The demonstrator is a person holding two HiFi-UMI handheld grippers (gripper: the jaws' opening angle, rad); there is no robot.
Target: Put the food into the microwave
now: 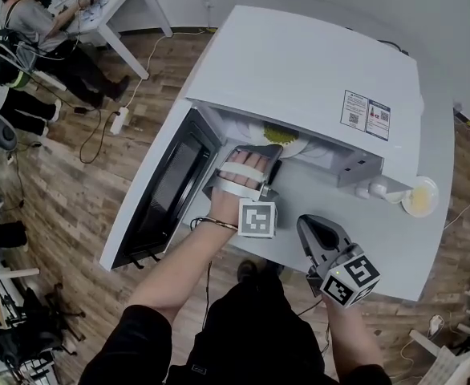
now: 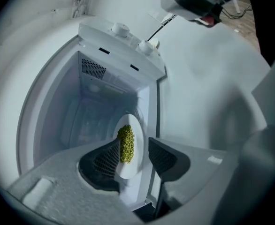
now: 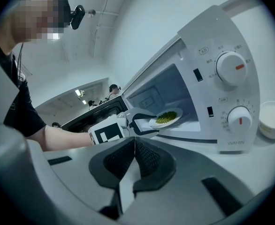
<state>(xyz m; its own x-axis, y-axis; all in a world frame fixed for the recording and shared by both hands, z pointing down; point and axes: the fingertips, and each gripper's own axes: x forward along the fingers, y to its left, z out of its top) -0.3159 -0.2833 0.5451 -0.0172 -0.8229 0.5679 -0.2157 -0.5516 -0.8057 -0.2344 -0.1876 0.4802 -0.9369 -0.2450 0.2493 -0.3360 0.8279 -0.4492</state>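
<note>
A white plate [image 2: 136, 125] of green food [image 2: 126, 144] sits in the mouth of the white microwave [image 1: 299, 70], whose door [image 1: 167, 191] hangs open to the left. My left gripper [image 2: 134, 142] reaches into the cavity with its jaws open; the plate's rim lies between them and the right pad stands clear of it. The right gripper view shows the plate [image 3: 168, 118] low over the cavity floor, with the left gripper [image 3: 144, 123] at its near rim. My right gripper [image 3: 134, 142] is shut and holds nothing, in front of the microwave at the table's near edge [image 1: 331, 251].
Two dials [image 3: 231, 67] are on the microwave's front panel. A small white bowl [image 1: 420, 196] stands on the table to the right of it. A seated person [image 1: 34, 22] works at another table far left, with cables on the wood floor.
</note>
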